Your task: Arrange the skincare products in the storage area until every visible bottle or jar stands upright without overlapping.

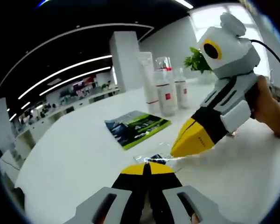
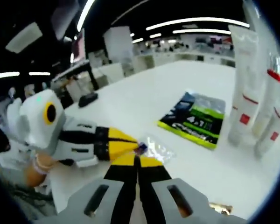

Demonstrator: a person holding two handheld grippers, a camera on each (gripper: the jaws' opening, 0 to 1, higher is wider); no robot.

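- White table [image 1: 84,154] in an open office carries a green-edged booklet [image 1: 137,127].
- Skincare bottles [image 1: 167,91] stand upright beyond the booklet, well apart from both grippers.
- Left gripper [image 1: 147,169]: jaws closed, tips at a clear plastic sachet [image 2: 155,148].
- Right gripper [image 2: 137,161]: jaws closed, tips meeting the left gripper's at that sachet.
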